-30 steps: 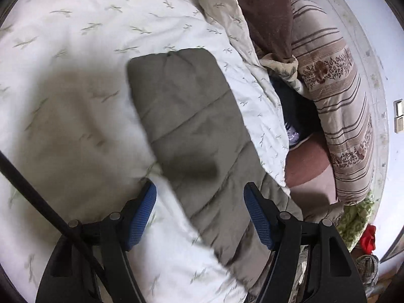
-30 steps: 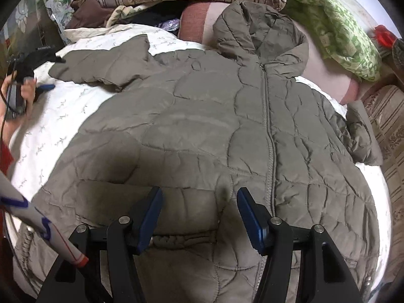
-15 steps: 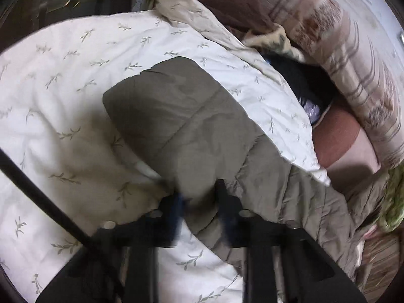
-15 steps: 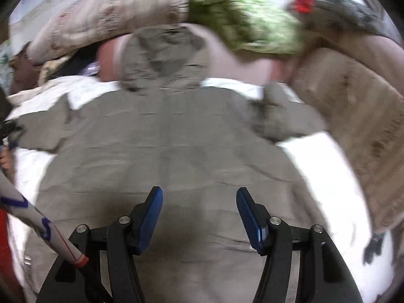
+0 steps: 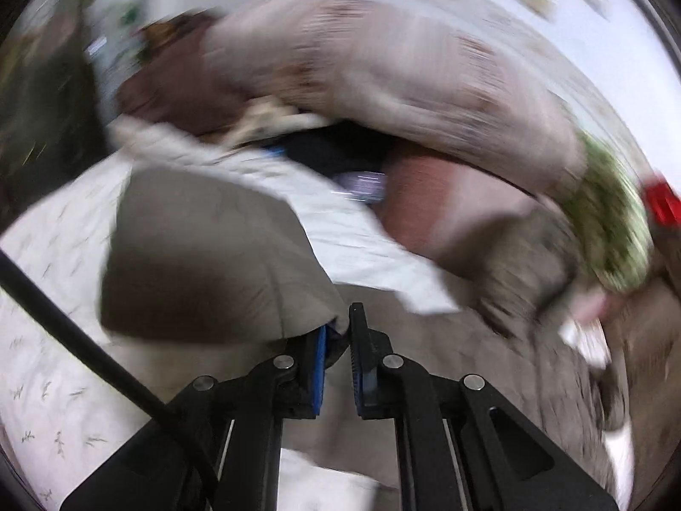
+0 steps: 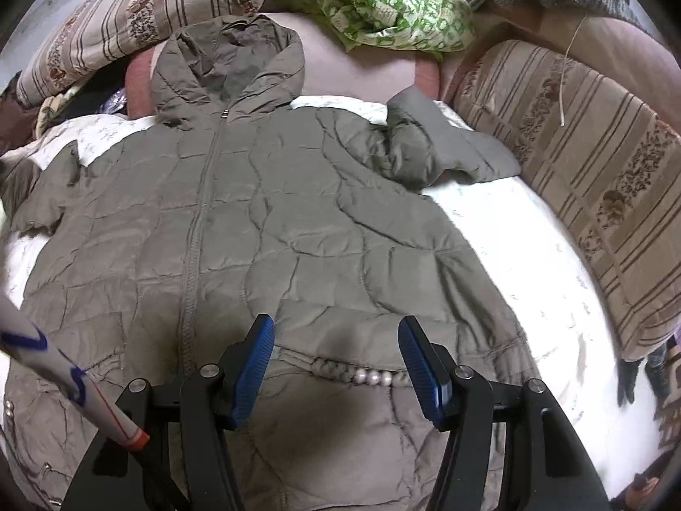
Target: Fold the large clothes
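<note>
Lifted now: left gripper (image 5: 336, 332) has clamped the jacket's sleeve (image 5: 204, 251), fingers pinched tight. Only the right view shows the jacket (image 6: 272, 221) whole beyond the right gripper (image 6: 336, 340), fingers apart, empty.

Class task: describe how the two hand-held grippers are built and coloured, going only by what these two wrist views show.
Both look alike. The left gripper and the right gripper each have a matte black frame with two angular arms, round silver pivot bolts, and fingers faced with ribbed blue pads. A black cable crosses the left view; a white rod with blue markings and an orange tip crosses the right.
</note>
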